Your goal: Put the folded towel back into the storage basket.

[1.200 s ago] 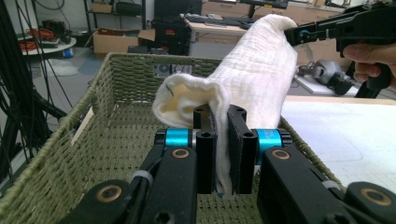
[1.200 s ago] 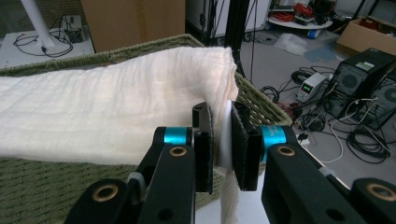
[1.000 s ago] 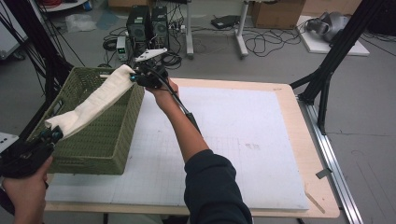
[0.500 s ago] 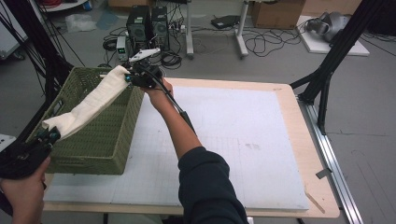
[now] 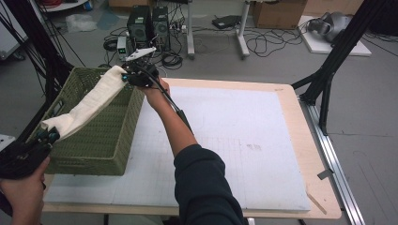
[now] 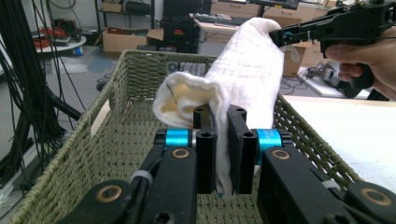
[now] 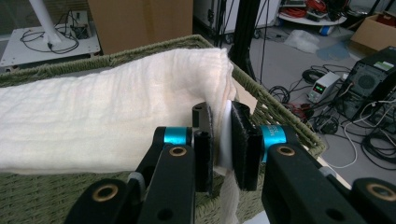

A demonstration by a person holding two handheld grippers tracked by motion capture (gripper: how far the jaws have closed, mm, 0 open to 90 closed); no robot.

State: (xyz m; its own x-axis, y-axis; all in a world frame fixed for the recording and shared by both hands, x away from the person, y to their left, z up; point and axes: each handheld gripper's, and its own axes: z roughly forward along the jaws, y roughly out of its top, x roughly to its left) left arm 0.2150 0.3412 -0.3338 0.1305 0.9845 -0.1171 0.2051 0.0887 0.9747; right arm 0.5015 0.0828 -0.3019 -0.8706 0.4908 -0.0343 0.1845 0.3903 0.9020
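The work in hand is judged to be the transfer of a folded white towel [image 5: 89,105] into the green woven basket [image 5: 101,154]. The lift stage appears complete; the lowering and release stages remain.

The left gripper [image 5: 46,136] is pinching the near end of the towel, with both black jaws pressed together on the cloth, as the left gripper view [image 6: 223,154] is showing. The right gripper [image 5: 126,77] is pinching the far end in the same way, with a fold of cloth clamped between its pads [image 7: 223,144].

The towel is hanging stretched between the two grippers, running from about 7 o'clock to 1 o'clock across the basket in the high view. It is sitting above the rim, not inside, and no part is seen resting on the basket floor.

The basket is standing at the 9 o'clock side of the white table mat [image 5: 234,140].

Remaining, by judgement: lowering both ends below the rim, then opening both sets of jaws.
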